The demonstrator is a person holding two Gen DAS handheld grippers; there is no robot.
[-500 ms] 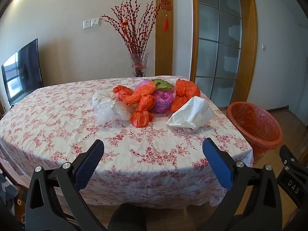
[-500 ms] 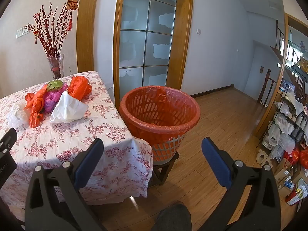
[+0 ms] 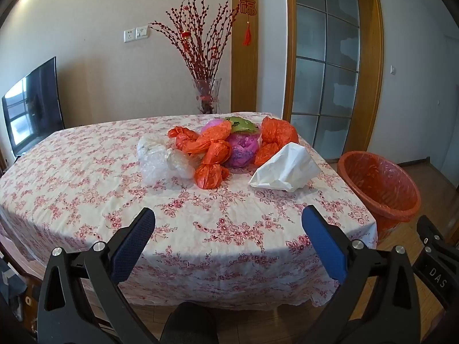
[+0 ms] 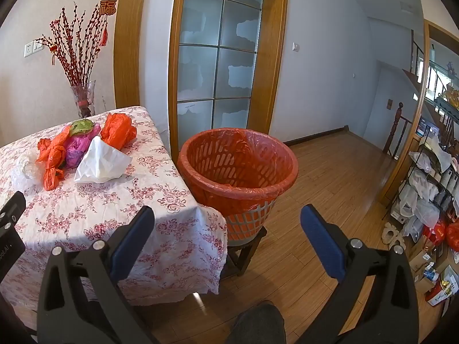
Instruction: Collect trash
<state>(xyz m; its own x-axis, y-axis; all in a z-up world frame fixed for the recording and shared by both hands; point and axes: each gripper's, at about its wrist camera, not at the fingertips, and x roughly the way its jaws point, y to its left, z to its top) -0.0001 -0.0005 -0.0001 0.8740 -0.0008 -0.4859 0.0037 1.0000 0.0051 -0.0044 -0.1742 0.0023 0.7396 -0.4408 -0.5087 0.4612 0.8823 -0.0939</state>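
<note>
A pile of crumpled bags lies mid-table: orange bags, a pink-purple bag, a clear bag on the left, and a white bag nearest the right edge. The white bag and orange bags also show in the right wrist view. An orange-lined bin stands on a stool right of the table; it also shows in the left wrist view. My left gripper is open and empty at the table's near edge. My right gripper is open and empty, near the bin.
The table has a floral cloth. A glass vase of red branches stands behind it. A TV is at the left, a glass door behind the bin, and a cluttered shelf at the far right.
Both views have shifted only slightly. Nothing has been taken hold of or moved.
</note>
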